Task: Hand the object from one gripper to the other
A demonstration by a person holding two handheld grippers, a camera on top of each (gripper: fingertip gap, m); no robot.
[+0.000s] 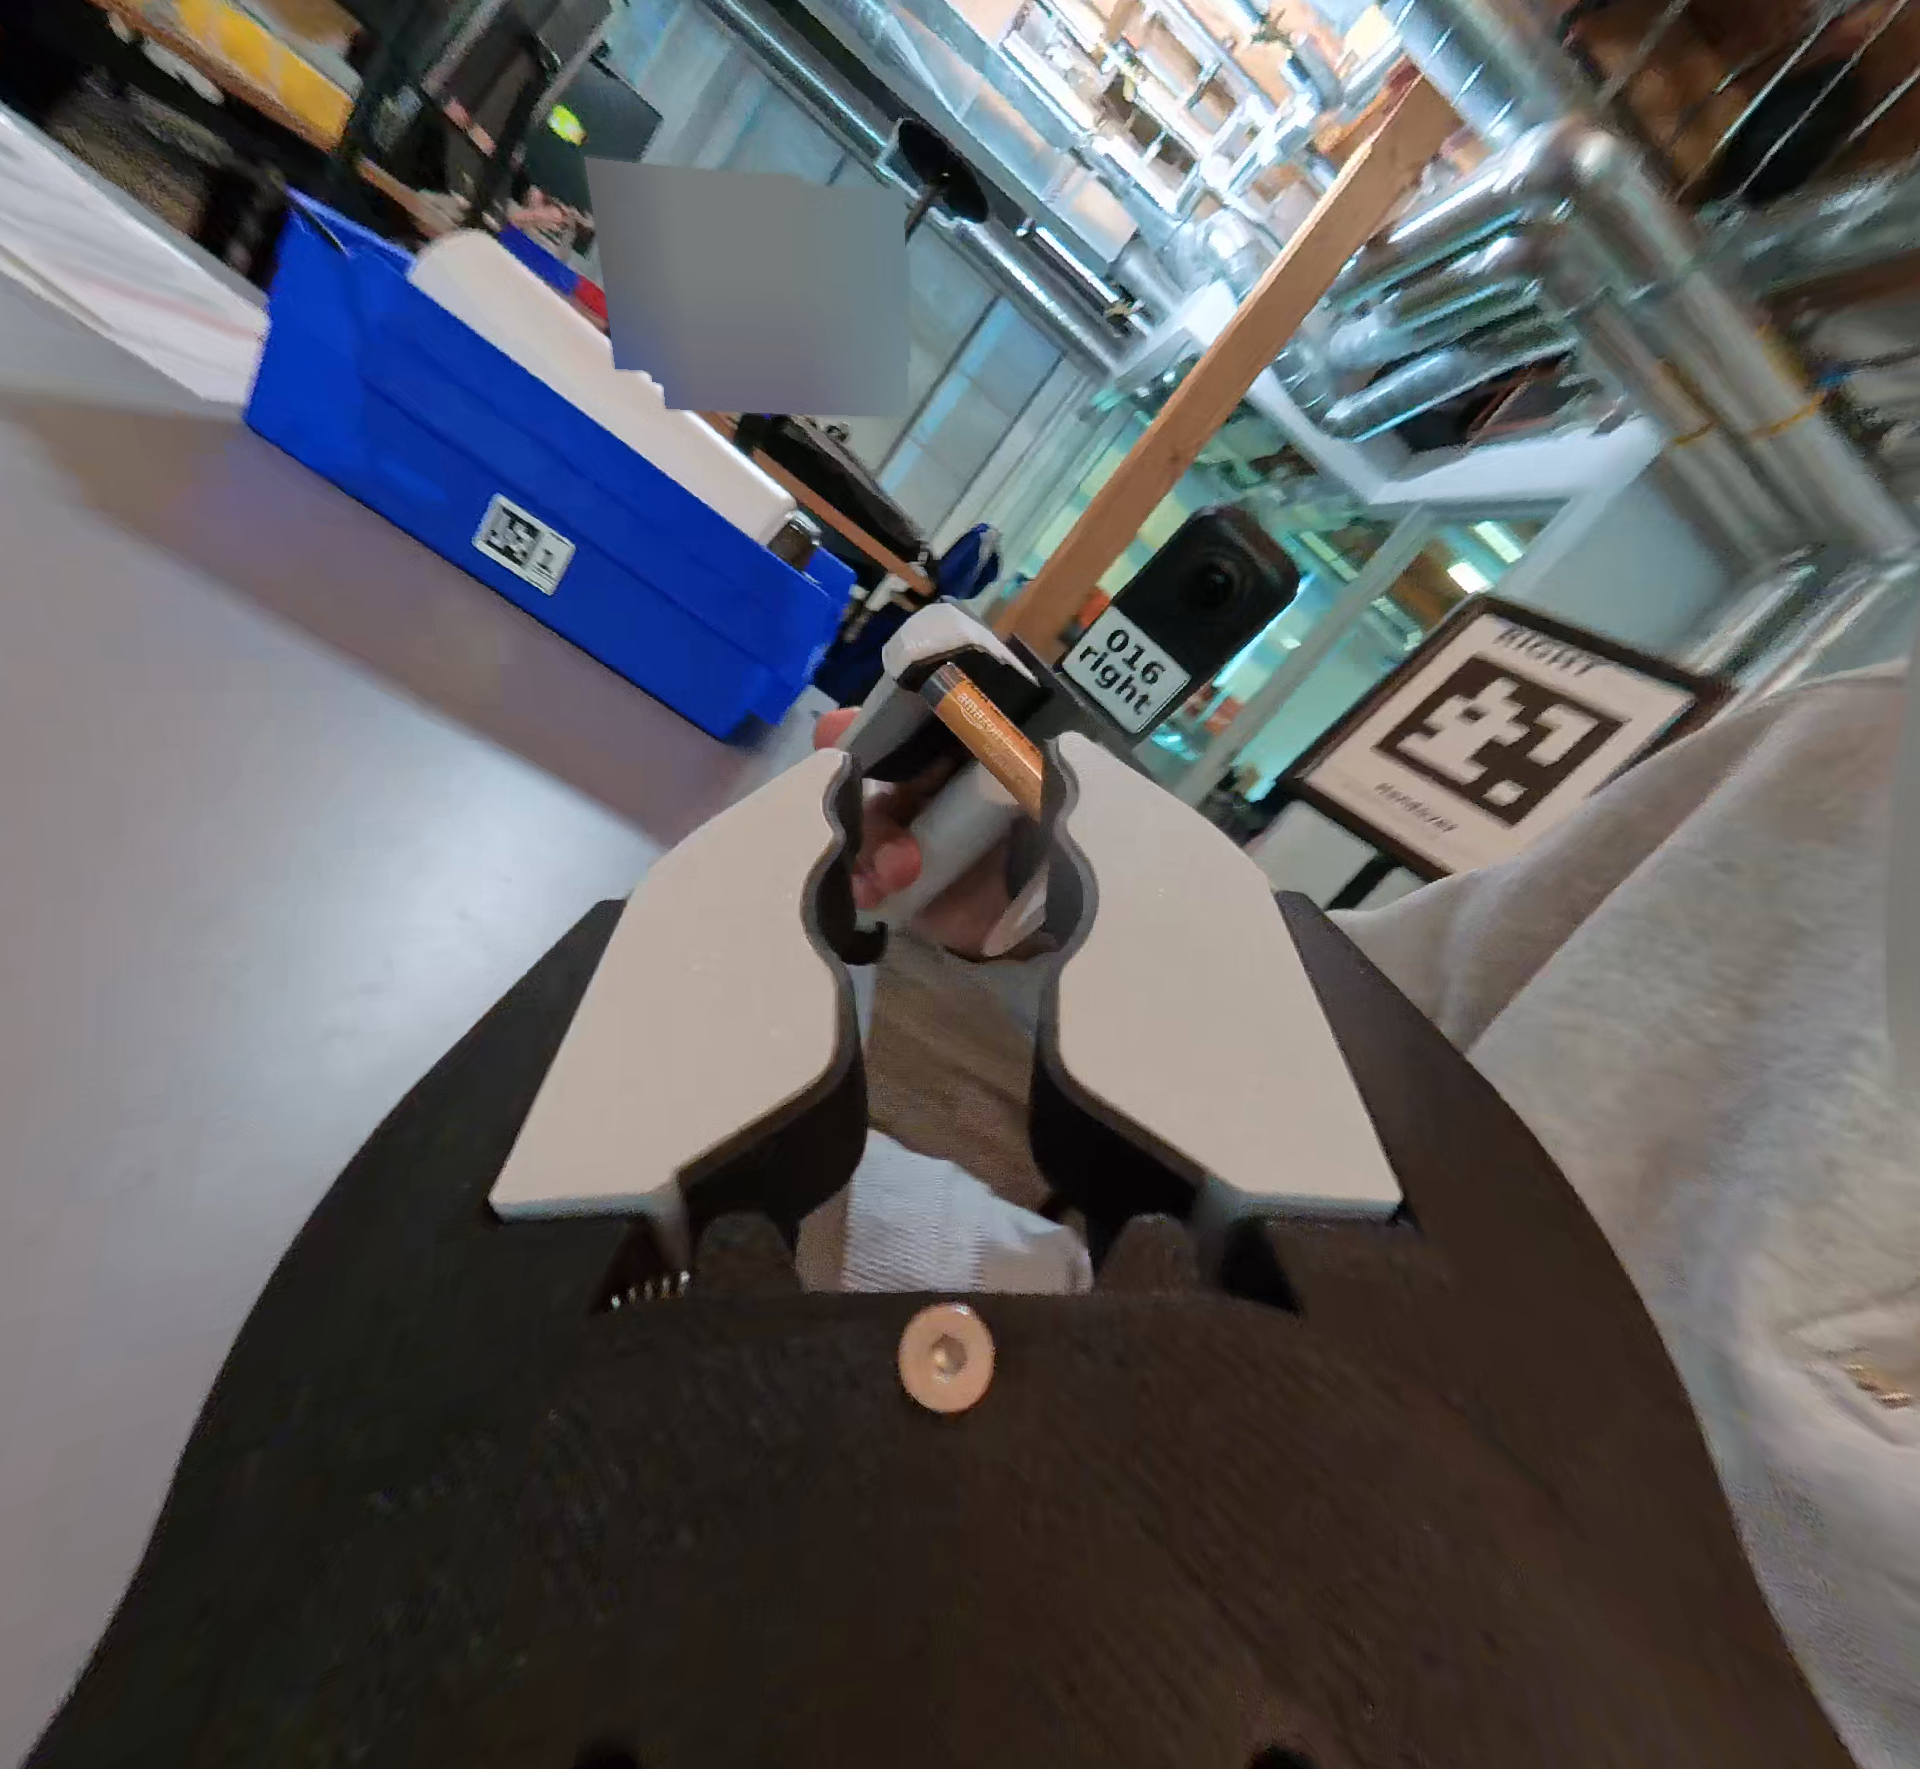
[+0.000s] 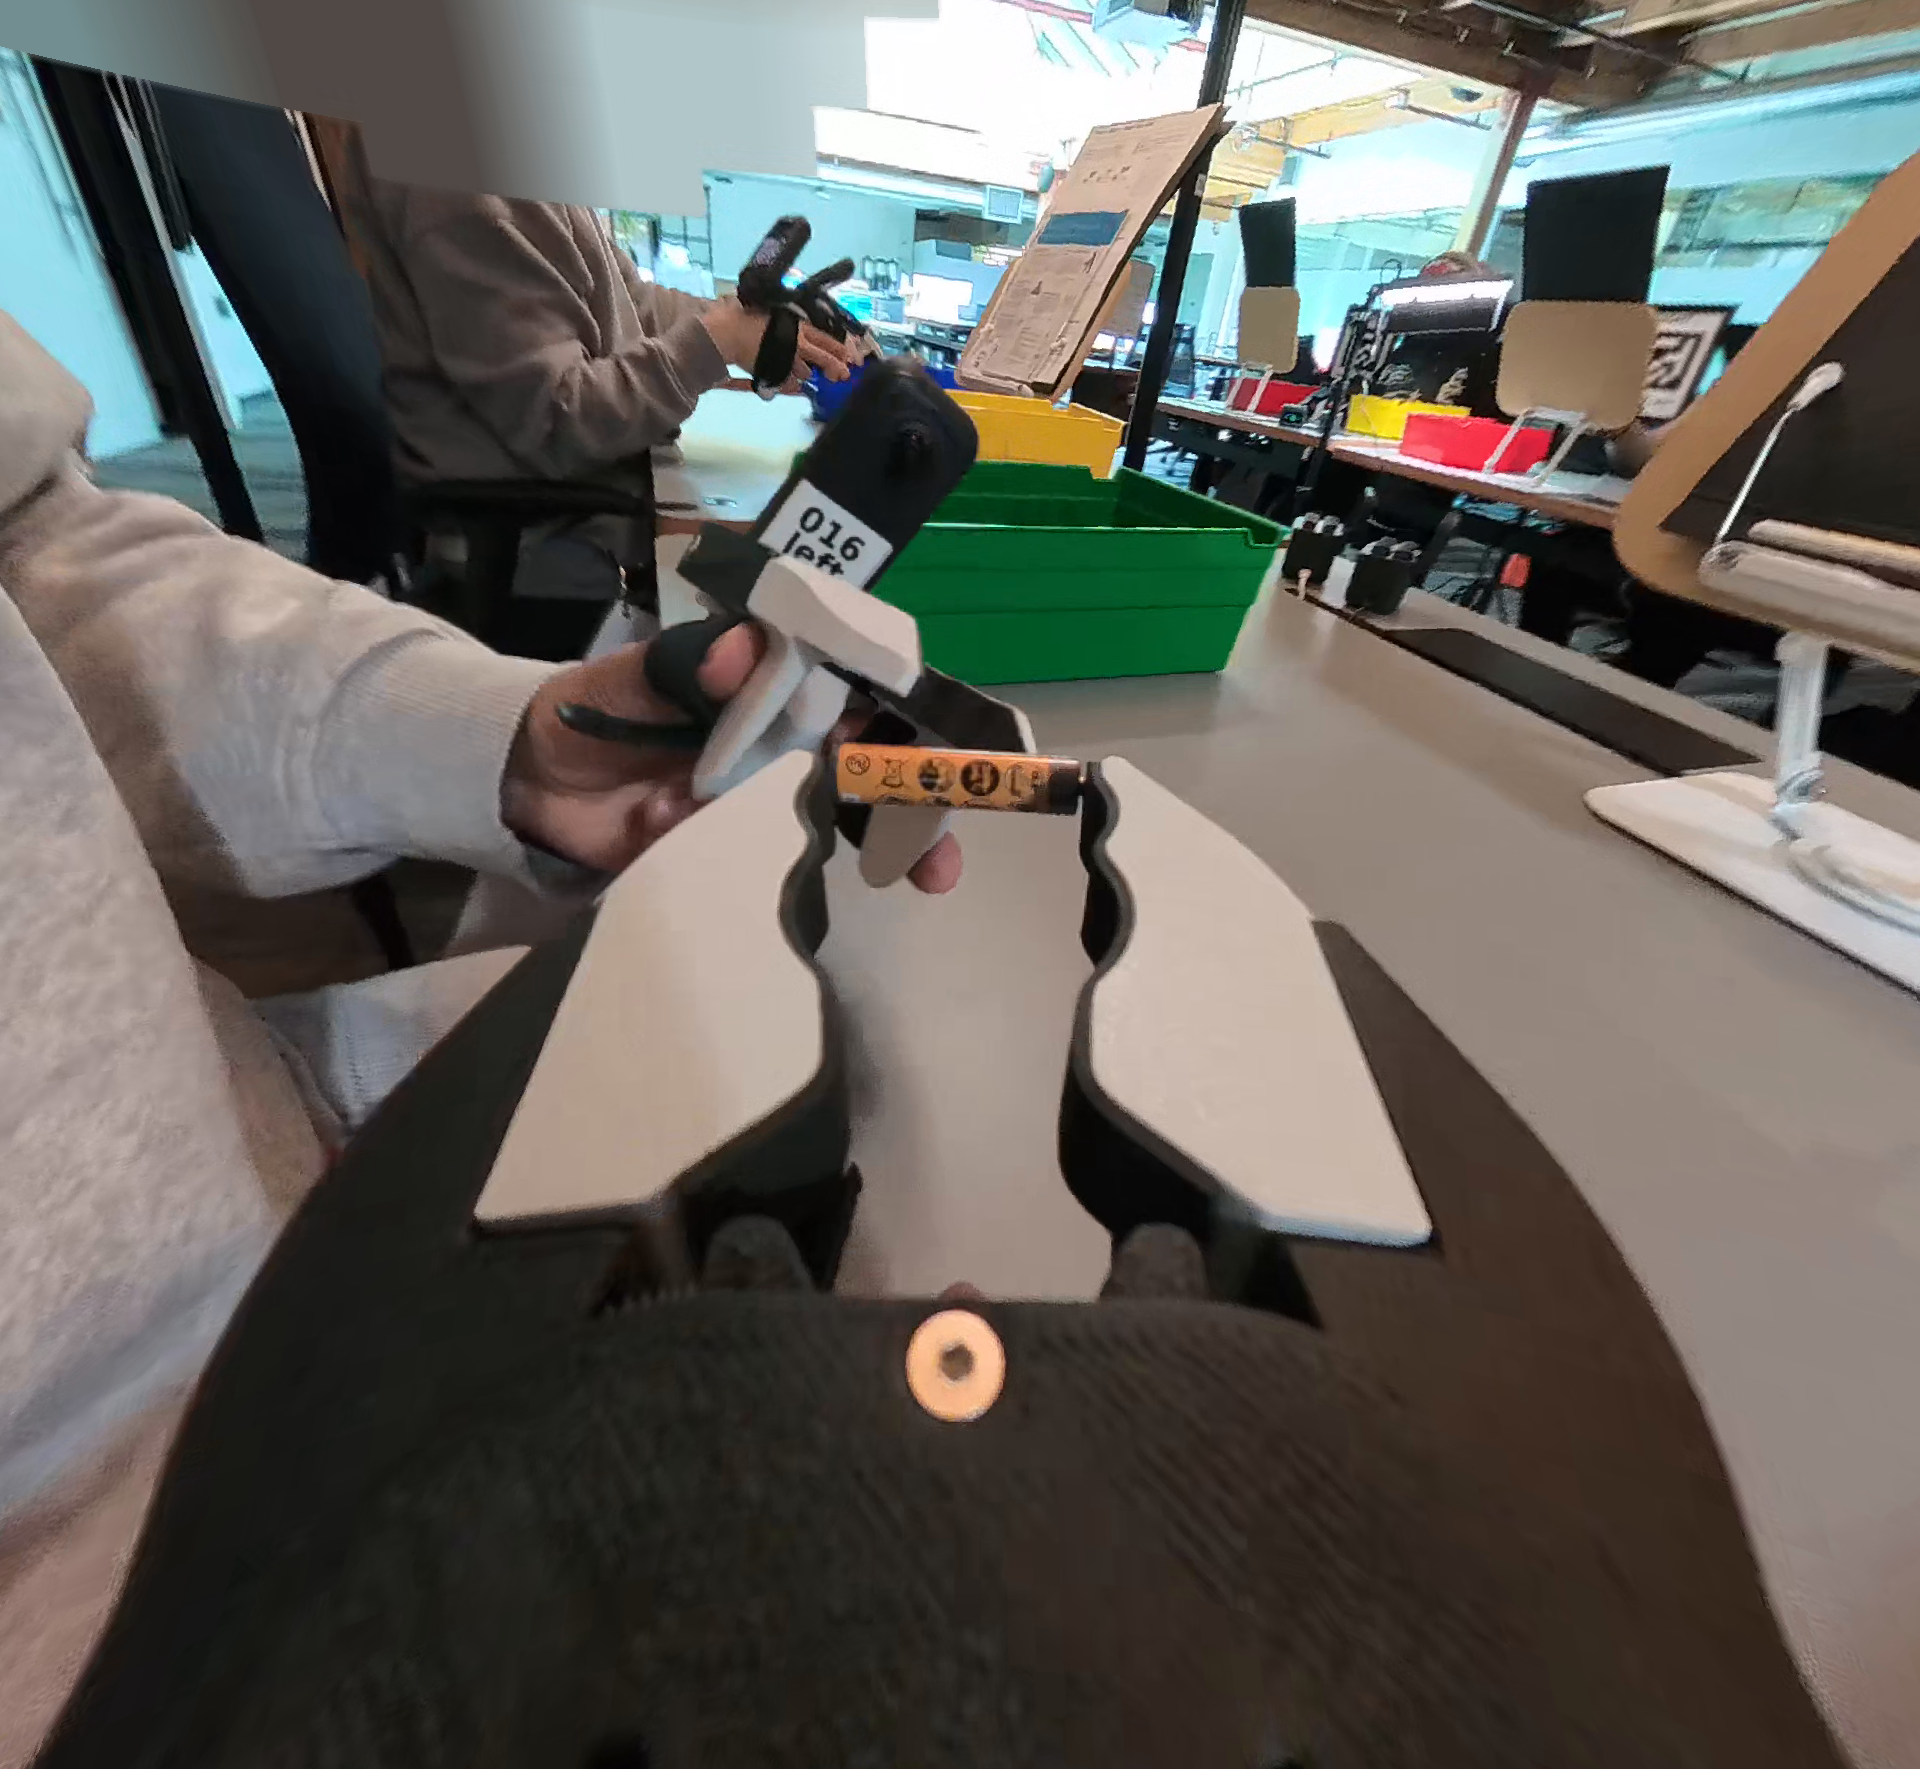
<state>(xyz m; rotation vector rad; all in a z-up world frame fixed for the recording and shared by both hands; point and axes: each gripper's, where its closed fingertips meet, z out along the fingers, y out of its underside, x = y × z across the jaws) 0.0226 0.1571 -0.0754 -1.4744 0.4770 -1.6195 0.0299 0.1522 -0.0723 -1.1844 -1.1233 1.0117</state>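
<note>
Right hand-held gripper (image 2: 956, 784) has its two pale, wavy-edged fingers partly closed on the battery (image 2: 935, 777), pinching it end to end at the very tips. The battery lies crosswise in the air above the near part of the table (image 2: 1351, 888), well short of the green bin (image 2: 1081, 576) towards the far edge. Left hand-held gripper (image 1: 951, 769) stands with its jaws apart and grips nothing. The battery's lower end sits just at one of its fingertips.

Risks noted:
- An end-to-end pinch on a cylinder is judged insecure. The caps are small, hard and smooth, so a slight sideways nudge from the incoming fingers could pop the battery out.
- If the right lets go before the left has closed across the body, the battery drops to the table and, being round, probably rolls.
- The two sets of fingertips are crowded together. They may clash, or the left may close on a finger instead.

Materials: the battery is a slim cylinder in a glossy orange and black wrap. The fingers are matt plastic plates with dark scalloped inner faces. The table is smooth and grey.
</note>
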